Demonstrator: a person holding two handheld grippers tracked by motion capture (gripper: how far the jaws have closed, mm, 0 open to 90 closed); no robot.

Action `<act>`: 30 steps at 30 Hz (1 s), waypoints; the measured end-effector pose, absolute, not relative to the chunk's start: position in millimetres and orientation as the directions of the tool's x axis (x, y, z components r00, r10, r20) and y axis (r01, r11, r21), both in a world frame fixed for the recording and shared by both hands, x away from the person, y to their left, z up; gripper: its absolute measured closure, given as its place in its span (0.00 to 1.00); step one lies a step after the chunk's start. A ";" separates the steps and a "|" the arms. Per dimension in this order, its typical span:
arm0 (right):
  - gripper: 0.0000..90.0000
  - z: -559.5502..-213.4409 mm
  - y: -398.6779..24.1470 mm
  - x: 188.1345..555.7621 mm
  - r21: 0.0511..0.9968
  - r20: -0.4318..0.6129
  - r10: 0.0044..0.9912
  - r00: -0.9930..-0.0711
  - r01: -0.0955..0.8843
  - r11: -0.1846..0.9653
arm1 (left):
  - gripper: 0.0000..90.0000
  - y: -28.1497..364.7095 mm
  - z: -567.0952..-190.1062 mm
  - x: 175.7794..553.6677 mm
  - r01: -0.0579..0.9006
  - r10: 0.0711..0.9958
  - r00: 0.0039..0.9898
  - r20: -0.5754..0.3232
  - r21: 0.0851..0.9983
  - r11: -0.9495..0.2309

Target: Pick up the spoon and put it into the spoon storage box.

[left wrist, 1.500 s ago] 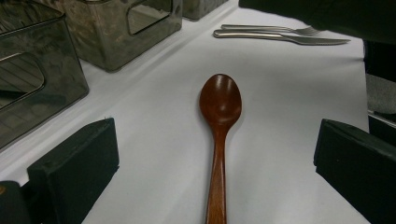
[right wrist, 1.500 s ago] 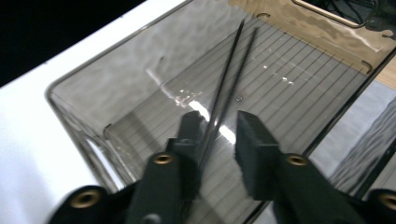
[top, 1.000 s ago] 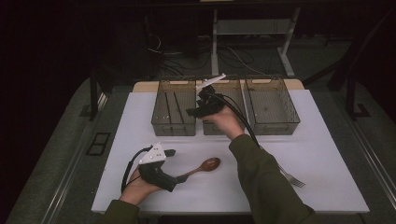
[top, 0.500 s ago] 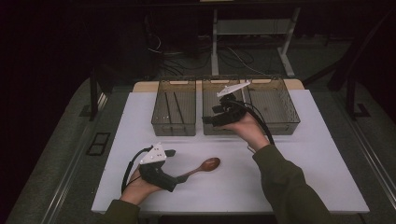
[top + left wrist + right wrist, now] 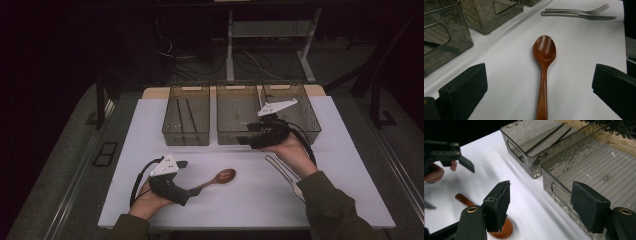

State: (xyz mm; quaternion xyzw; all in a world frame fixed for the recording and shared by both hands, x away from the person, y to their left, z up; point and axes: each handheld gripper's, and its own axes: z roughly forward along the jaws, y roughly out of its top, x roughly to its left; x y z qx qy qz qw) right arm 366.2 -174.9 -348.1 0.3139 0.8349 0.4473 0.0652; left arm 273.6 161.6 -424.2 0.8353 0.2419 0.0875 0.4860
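- Right tool (image 5: pixel 248 140) has come back from over the bins toward the near side of the table (image 5: pixel 350 165) since the earlier frames; it now sits low at the front wall of the middle bin (image 5: pixel 235 112).
- Its jaws have just been opening; they stand apart with nothing between them, released.
- Left tool (image 5: pixel 192 192) is where it was at the near left of the table, unchanged.
- Left tool jaws spread wide on either side of the wooden spoon (image 5: pixel 216 180); pads clear of the handle, so released, not grasping.
- Wooden spoon lies flat on the table in front of the bins, same spot as before, bowl pointing toward the right hand (image 5: pixel 290 152).
- Fork and knife (image 5: pixel 285 172), hidden by the right arm a second ago, now show beside the right forearm; their far ends are covered by the sleeve.
- Left bin (image 5: pixel 186 117) holds thin dark rods; what they are is too small to tell.
- In the right gripper view the spoon is partly hidden behind one jaw.
- Right bin (image 5: pixel 305 112) is partly covered by the right tool's grey plate.
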 end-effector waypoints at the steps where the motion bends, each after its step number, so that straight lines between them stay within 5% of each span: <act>1: 0.36 -348.6 -179.3 363.6 0.790 0.172 0.584 -0.794 0.465 0.400 | 0.00 161.8 -424.3 273.6 0.319 0.489 0.868 -0.089 0.854 -0.410; 14: 0.36 -363.3 -243.1 330.0 0.800 0.189 0.635 -0.749 0.492 0.343 | 0.00 161.8 -425.3 273.9 0.320 0.492 0.867 -0.086 0.851 -0.415; 30: 0.54 -388.0 -297.9 291.1 0.758 0.149 0.715 -0.683 0.543 0.361 | 0.00 163.0 -424.6 273.2 0.322 0.494 0.865 -0.084 0.849 -0.419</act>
